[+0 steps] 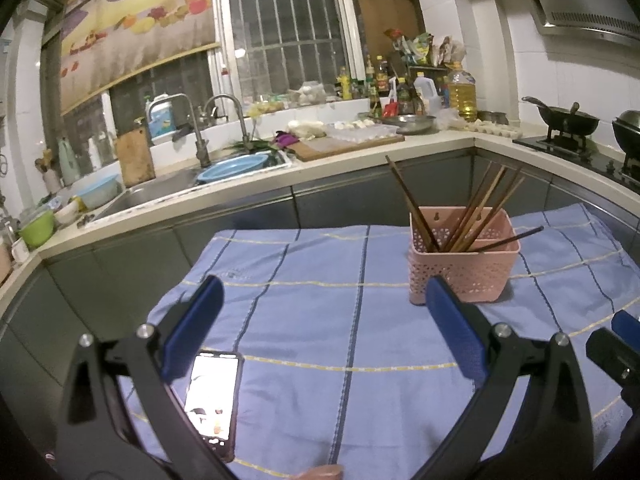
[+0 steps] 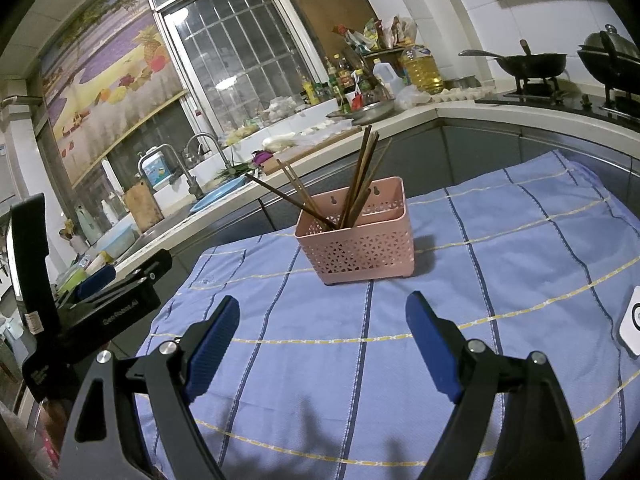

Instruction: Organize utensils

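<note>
1. We hold the left gripper and the right gripper with jaws spread wide, nothing between them.
2. The chopsticks stand leaning in the pink perforated basket on the blue striped cloth, well ahead of both.
3. We judge the sorting finished or not begun; no loose utensil shows, so next we need a target.

FREE: blue checked cloth bare from near edge to mid-table, passable | OBSTACLE: pink basket upright at far centre, chopsticks fanning above rim, one leaning out sideways | OBSTACLE: phone flat, near left | OBSTACLE: white device at right edge | LIMIT: kitchen counter beyond far edge
</note>
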`<state>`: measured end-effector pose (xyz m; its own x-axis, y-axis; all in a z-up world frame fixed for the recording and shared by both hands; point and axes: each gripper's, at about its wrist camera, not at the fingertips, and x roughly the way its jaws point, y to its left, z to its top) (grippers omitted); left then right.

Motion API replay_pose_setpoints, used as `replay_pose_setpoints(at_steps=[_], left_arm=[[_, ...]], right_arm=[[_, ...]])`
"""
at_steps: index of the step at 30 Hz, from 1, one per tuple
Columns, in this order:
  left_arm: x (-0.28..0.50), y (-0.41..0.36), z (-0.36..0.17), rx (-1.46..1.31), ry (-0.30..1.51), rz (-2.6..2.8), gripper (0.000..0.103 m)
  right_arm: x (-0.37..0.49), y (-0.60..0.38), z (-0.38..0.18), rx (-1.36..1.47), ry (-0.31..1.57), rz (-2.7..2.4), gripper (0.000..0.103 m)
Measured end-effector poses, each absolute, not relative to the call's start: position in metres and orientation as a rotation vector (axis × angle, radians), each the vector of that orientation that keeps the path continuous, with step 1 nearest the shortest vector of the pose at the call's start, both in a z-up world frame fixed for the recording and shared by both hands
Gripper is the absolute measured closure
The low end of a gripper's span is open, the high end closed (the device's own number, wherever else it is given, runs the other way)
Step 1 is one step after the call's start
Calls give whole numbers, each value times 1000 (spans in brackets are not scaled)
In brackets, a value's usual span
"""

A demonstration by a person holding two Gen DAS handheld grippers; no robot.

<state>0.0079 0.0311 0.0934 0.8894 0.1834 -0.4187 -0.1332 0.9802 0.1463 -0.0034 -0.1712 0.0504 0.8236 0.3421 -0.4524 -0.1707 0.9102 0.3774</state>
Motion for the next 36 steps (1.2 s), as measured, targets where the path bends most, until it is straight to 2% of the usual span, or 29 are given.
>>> replay_pose_setpoints(at_steps=[36], left_arm=[[10, 29, 91, 128, 454, 149, 6]], right_arm=[[-7, -166, 50, 331, 536, 280, 19]])
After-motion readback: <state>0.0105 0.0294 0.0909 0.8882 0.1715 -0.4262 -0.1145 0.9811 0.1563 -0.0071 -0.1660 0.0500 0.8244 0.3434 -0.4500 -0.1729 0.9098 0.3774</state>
